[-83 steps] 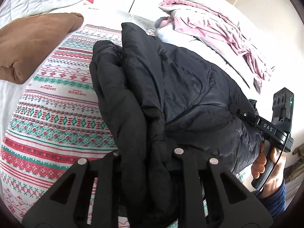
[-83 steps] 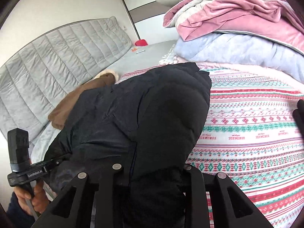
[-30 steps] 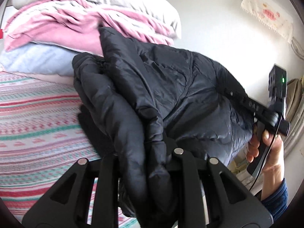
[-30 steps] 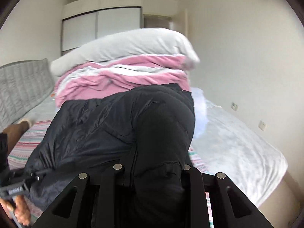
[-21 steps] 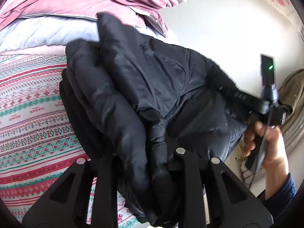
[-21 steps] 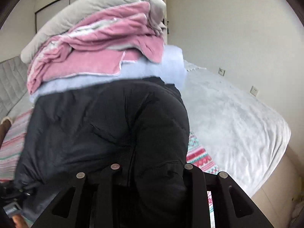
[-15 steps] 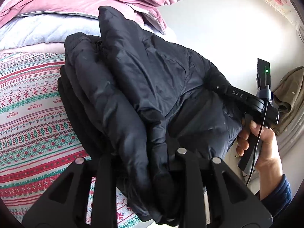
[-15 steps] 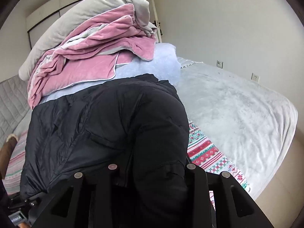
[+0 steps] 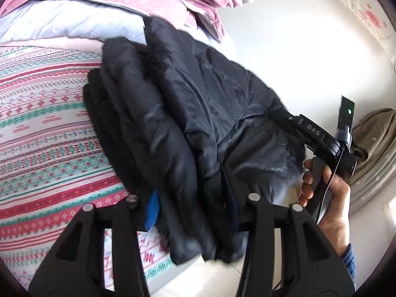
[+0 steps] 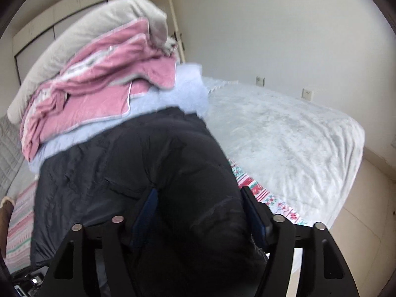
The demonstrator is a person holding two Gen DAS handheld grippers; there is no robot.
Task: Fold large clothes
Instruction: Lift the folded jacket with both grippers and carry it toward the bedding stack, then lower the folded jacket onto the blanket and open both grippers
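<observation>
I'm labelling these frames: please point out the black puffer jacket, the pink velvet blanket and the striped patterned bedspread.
black puffer jacket (image 9: 212, 104): left wrist view, upper folded panel.
pink velvet blanket (image 10: 99, 79): right wrist view, middle of the pile.
striped patterned bedspread (image 9: 44, 128): left wrist view, bare stripes left of jacket.

We are looking close along each gripper's fingers, angled down over the bed; both views are sharing the black jacket (image 9: 188, 113) and the pink bedding pile (image 10: 99, 74) beyond.

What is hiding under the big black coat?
Under the black coat you can see the patterned blanket with red and green stripes. In the right wrist view a white cover lies beside it. Whatever sits directly beneath the coat is covered.
</observation>
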